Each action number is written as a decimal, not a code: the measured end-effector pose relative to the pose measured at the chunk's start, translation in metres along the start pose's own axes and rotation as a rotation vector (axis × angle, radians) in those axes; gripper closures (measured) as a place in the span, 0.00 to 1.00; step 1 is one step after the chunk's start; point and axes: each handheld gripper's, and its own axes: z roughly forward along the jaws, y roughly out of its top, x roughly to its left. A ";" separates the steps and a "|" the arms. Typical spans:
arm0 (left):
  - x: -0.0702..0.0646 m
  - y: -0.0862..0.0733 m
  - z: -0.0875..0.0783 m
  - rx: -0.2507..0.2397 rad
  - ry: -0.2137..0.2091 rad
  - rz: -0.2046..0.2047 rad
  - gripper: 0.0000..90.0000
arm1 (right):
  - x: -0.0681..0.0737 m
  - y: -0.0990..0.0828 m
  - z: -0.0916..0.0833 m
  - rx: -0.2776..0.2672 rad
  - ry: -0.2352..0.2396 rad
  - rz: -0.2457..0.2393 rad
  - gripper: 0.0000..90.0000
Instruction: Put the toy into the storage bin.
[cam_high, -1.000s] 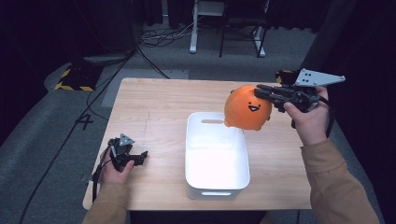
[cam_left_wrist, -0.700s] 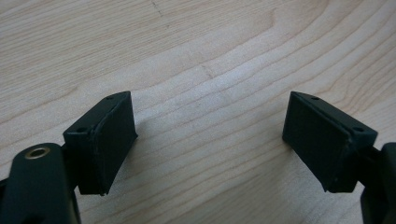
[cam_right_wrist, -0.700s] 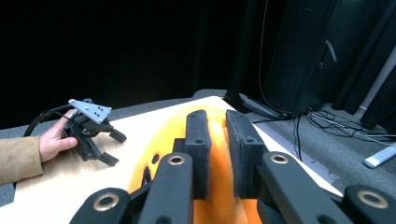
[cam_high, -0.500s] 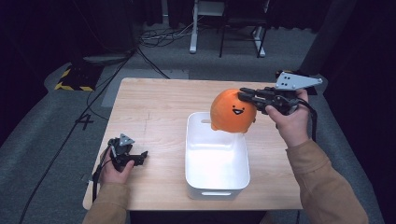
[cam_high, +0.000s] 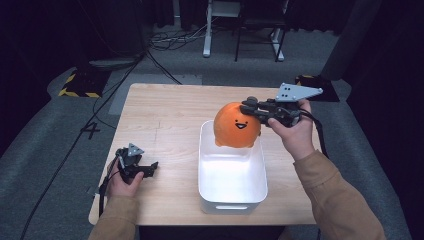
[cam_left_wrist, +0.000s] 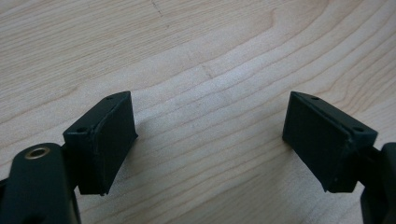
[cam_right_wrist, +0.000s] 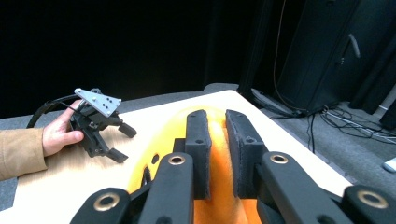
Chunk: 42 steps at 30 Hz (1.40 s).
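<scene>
Wooden table (cam_high: 165, 115) w/ white bin (cam_high: 232, 185) at centre-right. Orange plush (cam_high: 236, 125) hangs over bin's far end, directly above the opening, so prob. a straight drop. Right gripper (cam_high: 250, 106) pinches plush's top. Left gripper (cam_high: 152, 167), jaws spread, empty, rests near-left, well apart from the bin.

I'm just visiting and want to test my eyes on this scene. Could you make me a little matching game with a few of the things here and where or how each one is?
Things:
1. orange plush toy
2. white bin
3. left gripper
4. right gripper

States:
A. resting on the wooden table, jaws apart
B. pinching something soft
C. held up over the far end of the bin
D. standing on the table, nothing inside

Pairs: 1-C, 2-D, 3-A, 4-B
</scene>
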 end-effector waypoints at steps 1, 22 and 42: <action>0.000 0.000 0.000 0.000 0.000 0.000 0.20 | 0.001 -0.001 0.003 0.003 0.003 0.001 0.89; 0.000 0.000 0.000 0.000 0.000 0.000 0.20 | 0.016 -0.037 0.047 0.126 0.048 0.002 0.89; 0.000 0.000 0.000 0.000 0.000 0.000 0.20 | 0.023 -0.065 0.074 0.319 0.052 -0.053 0.88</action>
